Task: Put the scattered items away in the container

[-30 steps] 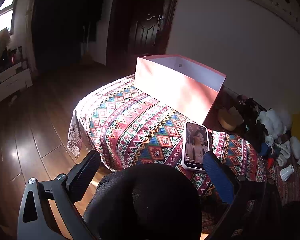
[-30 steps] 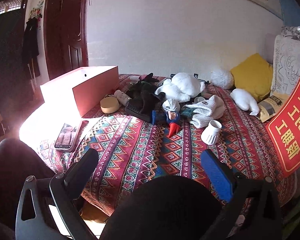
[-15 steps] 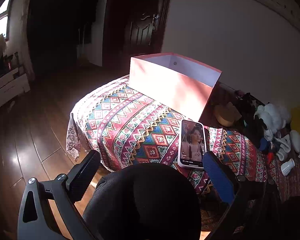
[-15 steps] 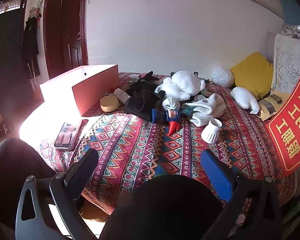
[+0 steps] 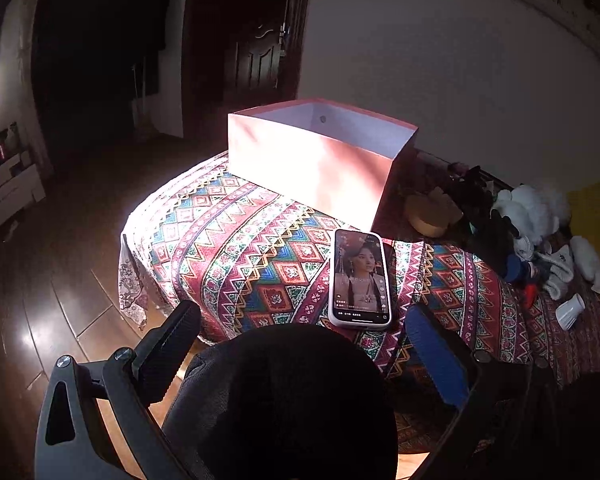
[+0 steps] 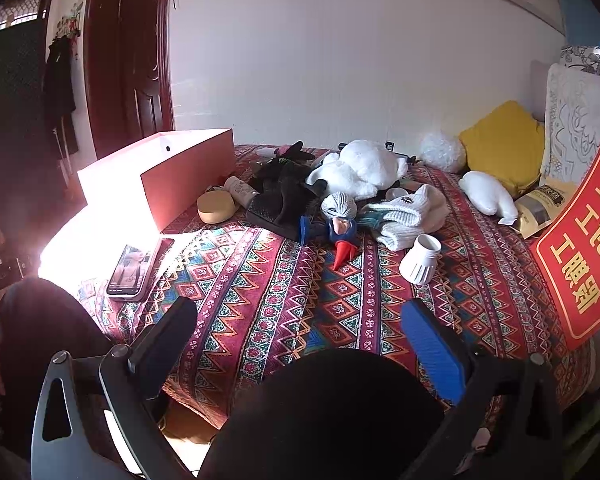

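An open pink box stands on the patterned bedspread. Scattered beside it lie a round tan tin, a small bottle, black gloves, a white plush, a blue doll with a red cone, a white knit hat and a white cup. My left gripper hangs open in front of the bed's corner. My right gripper is open too, held short of the pile. Both hold nothing.
A phone with a lit screen lies near the bed's front edge. A red sign, a yellow cushion and a snack bag sit at the right. Dark wooden floor and a door lie to the left.
The left gripper's view has shifted left, so the box and phone now sit further right in it. The right view has barely moved. Both grippers stay open.
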Tool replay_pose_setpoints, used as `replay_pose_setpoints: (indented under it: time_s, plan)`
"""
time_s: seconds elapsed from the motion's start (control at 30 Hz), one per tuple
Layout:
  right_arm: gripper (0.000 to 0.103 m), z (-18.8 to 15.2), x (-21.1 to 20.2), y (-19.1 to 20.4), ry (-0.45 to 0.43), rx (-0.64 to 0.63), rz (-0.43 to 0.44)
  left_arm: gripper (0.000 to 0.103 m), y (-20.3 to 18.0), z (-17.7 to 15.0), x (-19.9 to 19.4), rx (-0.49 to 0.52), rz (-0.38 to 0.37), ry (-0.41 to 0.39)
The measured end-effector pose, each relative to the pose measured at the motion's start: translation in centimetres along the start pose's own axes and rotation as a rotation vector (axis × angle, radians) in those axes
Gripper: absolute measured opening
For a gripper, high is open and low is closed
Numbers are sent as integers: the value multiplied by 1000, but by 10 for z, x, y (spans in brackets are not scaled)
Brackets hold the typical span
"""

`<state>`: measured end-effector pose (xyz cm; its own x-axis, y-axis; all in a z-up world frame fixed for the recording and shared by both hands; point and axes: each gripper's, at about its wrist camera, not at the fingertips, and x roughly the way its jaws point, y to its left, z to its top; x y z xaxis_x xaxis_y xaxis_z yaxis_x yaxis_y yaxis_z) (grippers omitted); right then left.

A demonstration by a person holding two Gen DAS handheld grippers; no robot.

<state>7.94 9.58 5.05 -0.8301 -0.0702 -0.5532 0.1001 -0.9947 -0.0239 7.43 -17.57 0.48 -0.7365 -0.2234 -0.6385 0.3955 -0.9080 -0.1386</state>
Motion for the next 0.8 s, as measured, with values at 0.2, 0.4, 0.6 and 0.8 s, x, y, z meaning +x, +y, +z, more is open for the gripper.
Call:
replay_pose_setpoints:
  time_s: [0.2,0.4,0.6,0.8]
  plan:
    - [102,-1,-1,-2,-1,8,-5,103,-4,0,2,9,-8,5]
    - [102,0,-1,-5,-2,13,-8,103,-6,0,1,10,-9,6]
    - [102,-1,-1,-5,-1,15,-6,103,-6,0,1,12,-9,4]
    - [102,-1,-1,-6,-3,17,-6,103,-6,0,1,13,-9,4]
